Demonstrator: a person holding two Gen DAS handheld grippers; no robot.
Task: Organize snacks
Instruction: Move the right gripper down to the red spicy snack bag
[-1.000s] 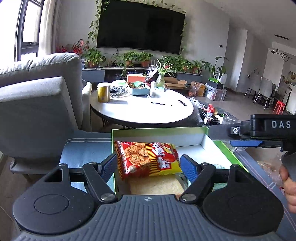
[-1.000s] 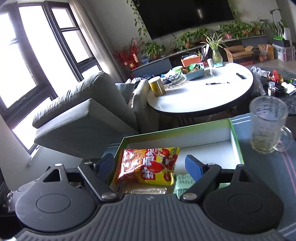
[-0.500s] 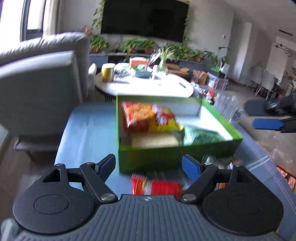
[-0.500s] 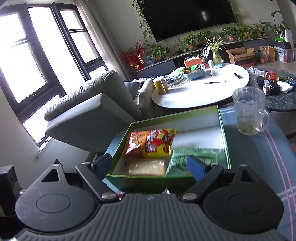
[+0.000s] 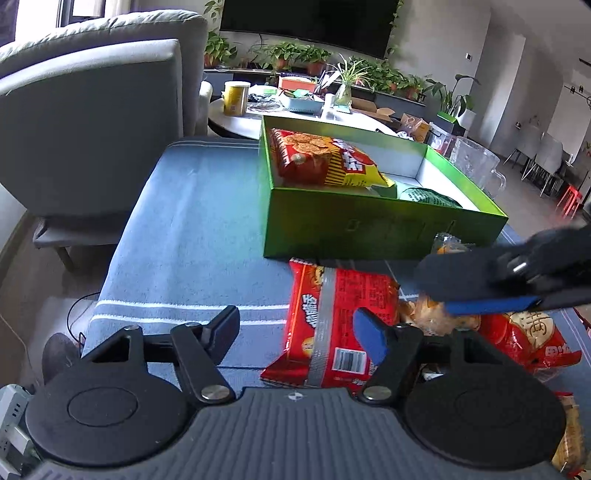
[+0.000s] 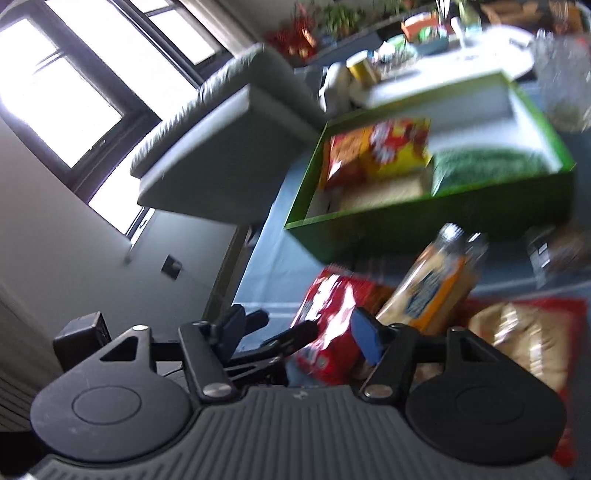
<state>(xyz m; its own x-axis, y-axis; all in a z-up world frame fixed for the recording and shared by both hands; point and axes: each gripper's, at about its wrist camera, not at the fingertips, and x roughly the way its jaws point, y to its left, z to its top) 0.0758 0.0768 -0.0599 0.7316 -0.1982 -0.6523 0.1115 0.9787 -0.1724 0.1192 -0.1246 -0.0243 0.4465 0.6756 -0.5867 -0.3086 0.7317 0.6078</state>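
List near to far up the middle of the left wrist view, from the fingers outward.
Left gripper → red packet lying on the blue cloth → green box → red-yellow bag inside it → round table → plants → TV.

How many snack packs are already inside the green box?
3 show. A red-and-yellow cracker bag lies at the left end of the green box, a pale beige pack sits in front of it, and a green pack lies to their right. Others could be hidden underneath.
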